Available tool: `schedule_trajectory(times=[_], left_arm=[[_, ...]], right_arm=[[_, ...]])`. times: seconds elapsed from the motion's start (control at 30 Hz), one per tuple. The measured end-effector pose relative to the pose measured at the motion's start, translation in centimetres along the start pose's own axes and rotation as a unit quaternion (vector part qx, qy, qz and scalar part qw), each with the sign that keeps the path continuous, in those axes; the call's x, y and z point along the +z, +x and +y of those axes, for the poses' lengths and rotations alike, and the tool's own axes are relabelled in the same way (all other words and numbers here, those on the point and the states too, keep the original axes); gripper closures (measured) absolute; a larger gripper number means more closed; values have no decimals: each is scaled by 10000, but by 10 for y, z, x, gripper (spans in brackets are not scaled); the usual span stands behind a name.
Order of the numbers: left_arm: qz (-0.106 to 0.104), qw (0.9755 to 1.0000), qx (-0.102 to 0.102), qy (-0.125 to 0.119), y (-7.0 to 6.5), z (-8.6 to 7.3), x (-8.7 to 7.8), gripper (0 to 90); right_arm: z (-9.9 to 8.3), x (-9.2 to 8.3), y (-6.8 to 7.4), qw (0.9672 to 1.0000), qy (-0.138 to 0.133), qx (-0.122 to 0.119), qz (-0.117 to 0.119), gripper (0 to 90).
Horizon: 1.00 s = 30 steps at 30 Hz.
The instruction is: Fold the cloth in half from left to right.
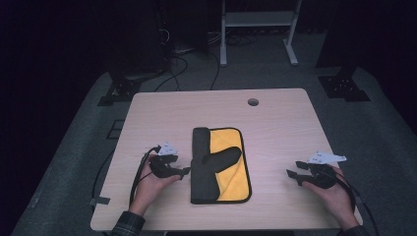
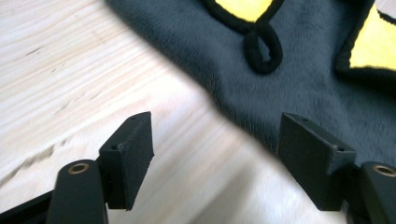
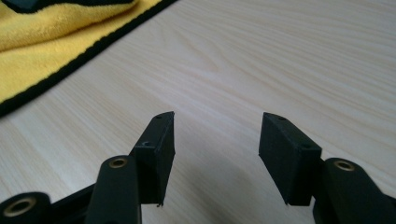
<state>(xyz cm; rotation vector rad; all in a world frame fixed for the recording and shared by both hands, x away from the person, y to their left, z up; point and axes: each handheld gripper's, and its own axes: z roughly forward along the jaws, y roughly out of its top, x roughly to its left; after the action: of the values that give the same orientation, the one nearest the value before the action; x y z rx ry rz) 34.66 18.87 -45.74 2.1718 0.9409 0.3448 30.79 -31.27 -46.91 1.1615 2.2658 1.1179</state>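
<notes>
i saw a pale wooden table (image 1: 275, 118) from above, with a folded cloth (image 1: 231, 167) lying near its middle. the cloth was yellow on one face and dark grey on the other, edged in black; a dark grey strip was folded over along its left side, and a dark flap lay slanted across the yellow part.

my left gripper (image 1: 186, 171) sat low over the table just beside the cloth's left edge, held in the left hand (image 1: 155, 184). in the left gripper view its jaws stood wide apart with only bare wood and the grey cloth's edge beyond them; nothing was gripped. a small black hanging loop (image 2: 262, 49) showed on the grey fabric ahead.

my right gripper (image 1: 292, 175) rested well apart from the cloth, near the table's right edge, in the right hand (image 1: 334, 194). in the right gripper view its jaws stood moderately apart over bare wood, holding nothing, with the cloth's yellow corner off to the upper left.
</notes>
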Motion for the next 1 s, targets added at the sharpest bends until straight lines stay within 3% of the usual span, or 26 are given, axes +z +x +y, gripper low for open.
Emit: schedule_trajectory(times=[0.43,0.8,1.0], left_arm=[[182,9995,23,263,-5,-31,-11,214],[167,9996,243,-56,2,-45,-12,110],[148,9996,244,-5,2,-45,-9,15]], right_arm=[[23,11,4,9998,-20,-186,86,464],[47,21,13,9981,-135,-471,377,456],[60,30,20,9970,-167,-541,525,459]])
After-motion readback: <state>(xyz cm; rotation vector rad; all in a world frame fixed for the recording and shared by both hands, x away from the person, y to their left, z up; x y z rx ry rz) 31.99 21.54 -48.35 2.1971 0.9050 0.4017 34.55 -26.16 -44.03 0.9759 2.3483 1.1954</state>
